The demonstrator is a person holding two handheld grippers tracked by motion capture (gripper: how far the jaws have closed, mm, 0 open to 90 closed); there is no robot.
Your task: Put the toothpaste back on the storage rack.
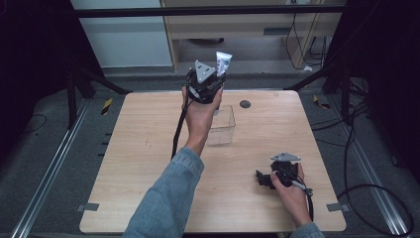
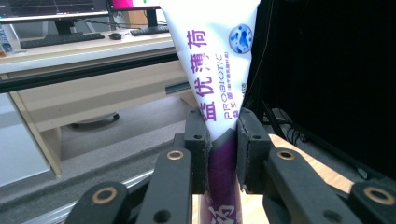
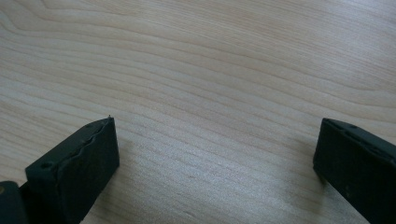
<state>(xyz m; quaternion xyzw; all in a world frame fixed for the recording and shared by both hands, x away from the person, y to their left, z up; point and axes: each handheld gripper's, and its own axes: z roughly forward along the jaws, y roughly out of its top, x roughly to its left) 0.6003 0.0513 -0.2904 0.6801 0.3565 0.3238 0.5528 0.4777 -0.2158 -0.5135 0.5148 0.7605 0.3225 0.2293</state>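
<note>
- Toothpaste tube (image 2: 212, 70) stands upright, raised above the clear box (image 1: 221, 126), clamped near its lower purple part by the left gripper (image 1: 207, 84).
- Probably light, soft, slick; squeeze gently across the flat faces.
- Right gripper (image 3: 215, 158) rests wide open, empty, on the table (image 1: 148, 148).

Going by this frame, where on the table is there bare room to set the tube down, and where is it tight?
The wooden table is bare across its left half, along the front edge, and at the far right past the dark disc. It is tight around the clear box beneath the left gripper holding the tube, and at the right gripper resting near the front right.
</note>
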